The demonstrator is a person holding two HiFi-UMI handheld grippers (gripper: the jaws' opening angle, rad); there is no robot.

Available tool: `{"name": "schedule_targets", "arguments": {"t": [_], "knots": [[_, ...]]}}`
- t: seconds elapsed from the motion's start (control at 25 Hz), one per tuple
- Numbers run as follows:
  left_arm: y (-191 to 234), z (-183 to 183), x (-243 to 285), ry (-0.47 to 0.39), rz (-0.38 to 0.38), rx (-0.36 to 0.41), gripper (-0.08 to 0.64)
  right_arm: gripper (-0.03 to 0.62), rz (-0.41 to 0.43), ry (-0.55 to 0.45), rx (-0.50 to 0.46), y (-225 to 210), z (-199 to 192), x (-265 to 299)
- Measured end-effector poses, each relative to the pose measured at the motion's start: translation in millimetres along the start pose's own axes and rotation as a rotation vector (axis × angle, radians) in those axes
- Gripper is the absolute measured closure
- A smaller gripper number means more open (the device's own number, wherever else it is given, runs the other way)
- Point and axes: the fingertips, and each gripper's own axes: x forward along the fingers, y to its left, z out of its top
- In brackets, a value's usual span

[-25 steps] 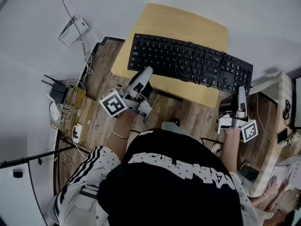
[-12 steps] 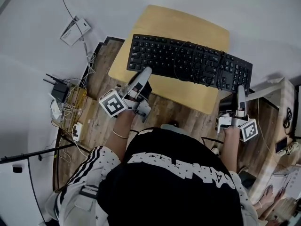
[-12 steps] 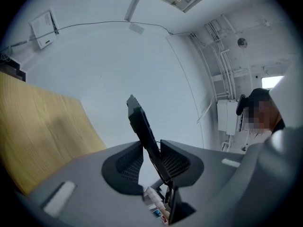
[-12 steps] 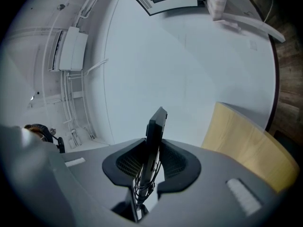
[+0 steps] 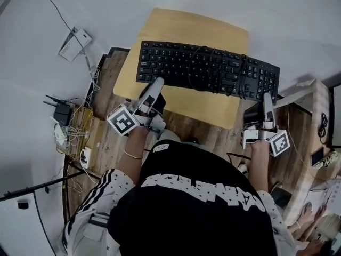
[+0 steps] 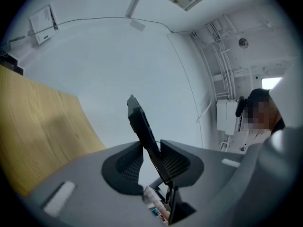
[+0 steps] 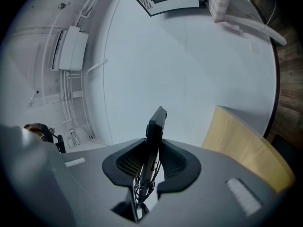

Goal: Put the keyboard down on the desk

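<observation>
A black keyboard [image 5: 208,69] with its cable [image 5: 219,68] wound round it is held flat over the small light-wood desk [image 5: 186,23]. My left gripper [image 5: 154,87] is shut on the keyboard's near left edge. At the near right corner my right gripper [image 5: 265,101] is shut on it too. In the left gripper view the keyboard [image 6: 142,122] runs edge-on between the jaws of the left gripper [image 6: 151,157], with the desk [image 6: 38,126] to the left. The right gripper view shows the keyboard [image 7: 156,122] clamped in the right gripper [image 7: 151,162], desk [image 7: 241,145] at right.
A router with tangled cables [image 5: 64,111] lies on the wood floor at left, and a white box [image 5: 72,44] sits beyond it. A white side table [image 5: 314,111] stands close on the right. The person's body fills the lower head view.
The keyboard and both grippers have drifted slightly left in the head view, staying over the desk. Both grips are unchanged.
</observation>
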Motion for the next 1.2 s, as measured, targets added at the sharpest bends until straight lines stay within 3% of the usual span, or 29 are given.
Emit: {"name": "schedule_targets", "arguments": {"t": [0.08,0.2,0.28,0.4,1.04,1.2], "knots": [[2.0,0.6,0.5,0.006,0.011,0.000,0.449,0.495,-0.010,-0.002,0.001,0.6,0.9,0.3],[-3.1,0.2,4.2,-0.003,0.006,-0.073,0.449,0.495,-0.037,0.010,0.004,4.2,2.9,5.1],[-6.2,-2.9,-1.4,-0.001,0.055,-0.104,0.449,0.495,-0.078,0.038,0.018,5.9,3.7,6.3],[-1.0,-0.2,-4.5,0.023,0.124,-0.067,0.449,0.495,-0.114,0.049,0.038,4.6,3.7,7.1],[5.0,5.0,10.8,0.085,0.057,-0.096,0.449,0.495,-0.118,-0.037,0.025,5.6,-3.1,-4.4],[10.0,2.4,3.4,0.096,0.134,-0.091,0.449,0.495,-0.162,-0.006,0.036,7.4,-1.2,-1.9]]}}
